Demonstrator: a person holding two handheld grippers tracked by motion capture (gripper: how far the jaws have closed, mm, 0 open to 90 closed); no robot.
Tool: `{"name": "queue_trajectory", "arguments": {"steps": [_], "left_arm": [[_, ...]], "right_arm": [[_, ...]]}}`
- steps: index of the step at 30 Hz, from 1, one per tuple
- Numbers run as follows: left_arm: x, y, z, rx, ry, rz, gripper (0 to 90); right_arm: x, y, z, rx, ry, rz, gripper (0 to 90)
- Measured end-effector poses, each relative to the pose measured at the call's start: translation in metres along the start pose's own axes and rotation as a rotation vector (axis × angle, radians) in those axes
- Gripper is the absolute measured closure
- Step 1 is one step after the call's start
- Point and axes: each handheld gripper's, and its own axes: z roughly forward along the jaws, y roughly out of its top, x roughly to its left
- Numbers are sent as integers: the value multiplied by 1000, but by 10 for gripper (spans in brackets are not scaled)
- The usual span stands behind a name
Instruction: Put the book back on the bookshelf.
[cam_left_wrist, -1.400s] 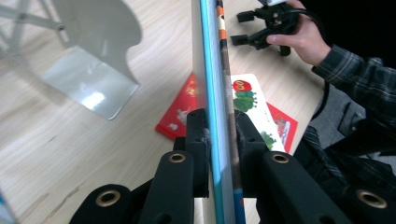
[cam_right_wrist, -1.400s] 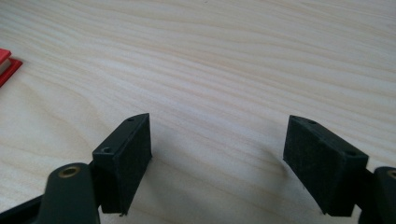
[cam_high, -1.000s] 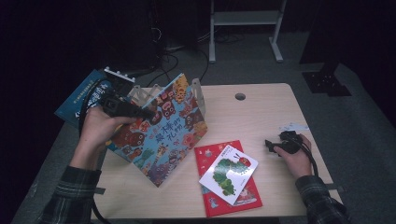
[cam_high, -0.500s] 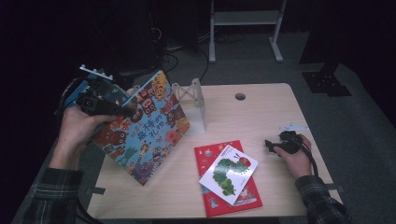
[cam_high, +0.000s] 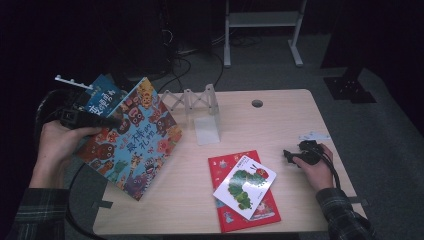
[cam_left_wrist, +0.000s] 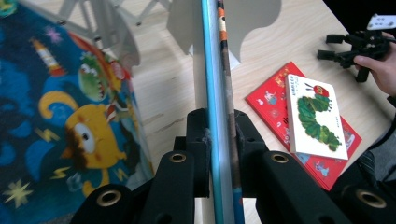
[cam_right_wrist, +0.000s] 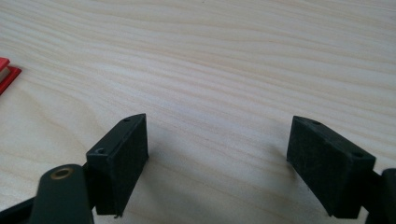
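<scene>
Clamping a monster book (cam_high: 131, 137), left gripper (cam_high: 107, 121) tilts it; right gripper (cam_right_wrist: 217, 163) rests spread.

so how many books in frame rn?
4. Monster book and blue book behind it, both clamped in the left gripper at table's left edge. White caterpillar book stacked on the red book, front centre. More could be hidden.

Colourful monster book (cam_high: 131, 142) tilted, overhanging table's left edge.
</scene>
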Motion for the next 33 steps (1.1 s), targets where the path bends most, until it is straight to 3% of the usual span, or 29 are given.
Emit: {"name": "queue_trajectory", "arguments": {"steps": [7,20,33], "left_arm": [[17,-9,-9,-11,25,-51,800],[38,-26,-19,10,74,-109,800],[53,-23,-20,-24,104,-172,798]], "right_arm": [[0,0,0,1,0,-2,194],[0,0,0,1,-1,-2,194],[1,0,0,1,-1,-4,194]]}}
